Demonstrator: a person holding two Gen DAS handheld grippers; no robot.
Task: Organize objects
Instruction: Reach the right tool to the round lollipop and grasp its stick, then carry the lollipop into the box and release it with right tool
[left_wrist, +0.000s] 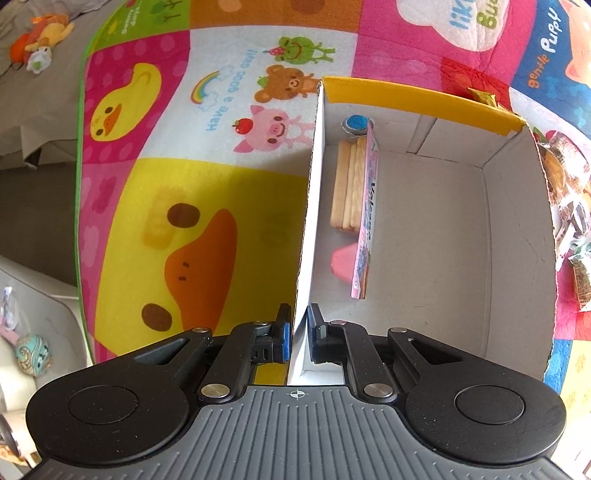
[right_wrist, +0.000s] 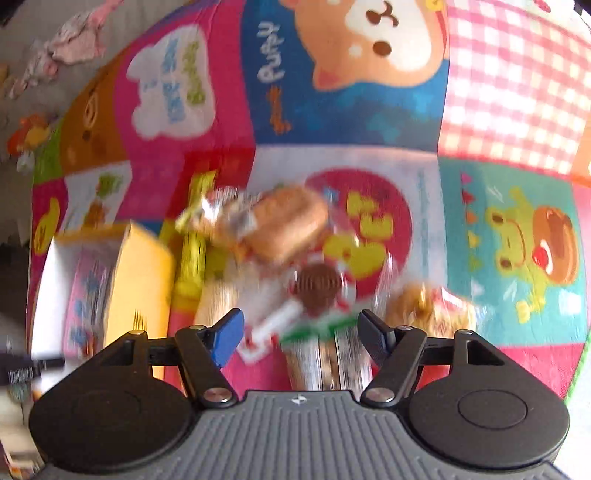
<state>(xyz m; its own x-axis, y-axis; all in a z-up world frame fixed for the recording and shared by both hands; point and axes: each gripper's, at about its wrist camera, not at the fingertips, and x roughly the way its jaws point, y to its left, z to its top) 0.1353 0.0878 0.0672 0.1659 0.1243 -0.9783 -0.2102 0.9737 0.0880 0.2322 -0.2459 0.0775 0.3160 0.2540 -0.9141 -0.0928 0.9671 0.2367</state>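
My left gripper (left_wrist: 298, 325) is shut on the near left wall of a yellow cardboard box (left_wrist: 424, 99) with a white inside. In the box lie a stack of biscuits (left_wrist: 347, 184), a pink packet on edge (left_wrist: 365, 218), a pink piece (left_wrist: 341, 264) and a blue round item (left_wrist: 355, 123). My right gripper (right_wrist: 301, 332) is open above a blurred pile of snack packets: a bread packet (right_wrist: 284, 221), a chocolate biscuit packet (right_wrist: 317, 288), a yellow-green packet (right_wrist: 192, 243) and a packet at the right (right_wrist: 428, 306). The box (right_wrist: 136, 280) stands left of the pile.
Everything rests on a colourful cartoon play mat (left_wrist: 184, 184). More packets (left_wrist: 569, 192) lie outside the box's right wall. A plush toy (left_wrist: 40, 40) lies on the grey floor at far left. A patterned ball (left_wrist: 33, 352) lies at lower left.
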